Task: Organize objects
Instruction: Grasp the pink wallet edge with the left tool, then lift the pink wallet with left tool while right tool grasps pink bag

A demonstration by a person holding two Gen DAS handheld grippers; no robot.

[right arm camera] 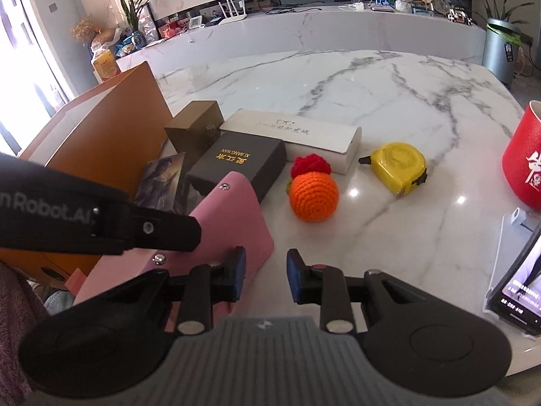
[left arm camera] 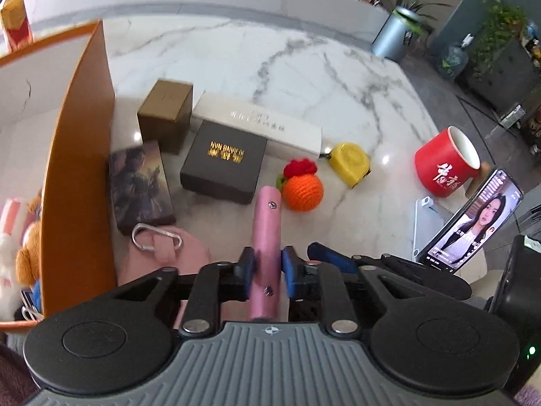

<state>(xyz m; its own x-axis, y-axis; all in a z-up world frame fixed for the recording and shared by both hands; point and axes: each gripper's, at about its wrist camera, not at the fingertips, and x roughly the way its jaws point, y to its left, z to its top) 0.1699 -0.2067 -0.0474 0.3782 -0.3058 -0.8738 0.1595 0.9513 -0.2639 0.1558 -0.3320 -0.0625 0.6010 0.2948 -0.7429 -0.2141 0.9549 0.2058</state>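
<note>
The left gripper [left arm camera: 267, 267] pinches a pink case [left arm camera: 267, 223] edge-on between its fingers, raised over the marble table [left arm camera: 304, 61]. The right gripper [right arm camera: 265, 275] hangs with fingers spread, the case just left of them. Ahead lie a crocheted orange [right arm camera: 313, 196], yellow tape measure [right arm camera: 399, 167] and black box [right arm camera: 236, 169]; an orange storage box [left arm camera: 77, 169] stands far left.

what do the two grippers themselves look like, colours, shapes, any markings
Both match: the left gripper and right gripper have black linkage arms with silver rivets, blue pads, round black discs and a ribbed grey body with a small emblem. The left gripper's side reads "Robot.AI". A fuzzy mauve sleeve shows.
</note>
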